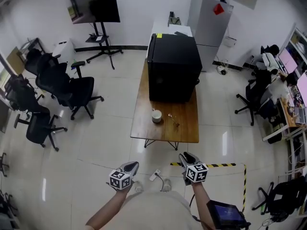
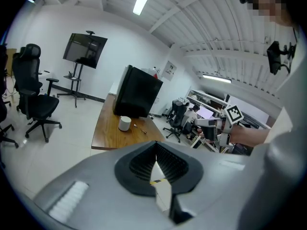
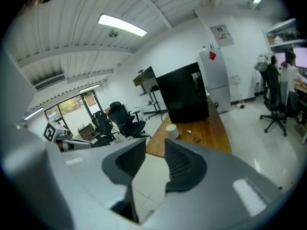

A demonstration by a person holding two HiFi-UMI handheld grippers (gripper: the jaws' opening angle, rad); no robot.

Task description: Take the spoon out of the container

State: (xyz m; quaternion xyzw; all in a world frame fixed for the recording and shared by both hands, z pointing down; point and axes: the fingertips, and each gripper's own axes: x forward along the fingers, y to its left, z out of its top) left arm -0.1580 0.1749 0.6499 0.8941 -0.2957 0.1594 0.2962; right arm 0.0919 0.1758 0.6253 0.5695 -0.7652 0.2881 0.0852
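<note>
Both grippers held empty, well short of the table, with the spoon lying out beside the container.

Head view: the spoon (image 1: 171, 120) lies on the table (image 1: 184, 131), just right of the white container (image 1: 157, 116), in front of a black box (image 1: 172, 66). Bare floor (image 1: 96, 143) separates the table's near edge from the left gripper (image 1: 132, 166) and right gripper (image 1: 187, 156), which are held side by side on outstretched forearms. Office chairs (image 1: 62, 85) stand well to the left, and striped tape (image 1: 216, 165) marks the floor on the right.
Left gripper view: the left gripper (image 2: 156, 145) has its jaw tips together on nothing. The container (image 2: 124, 123) and spoon (image 2: 140, 127) sit far ahead, and the right gripper (image 2: 213, 126) shows alongside.
Right gripper view: the right gripper (image 3: 154, 145) has its jaws apart, with only floor between them. The container (image 3: 172, 131) and spoon (image 3: 192, 134) are distant.
</note>
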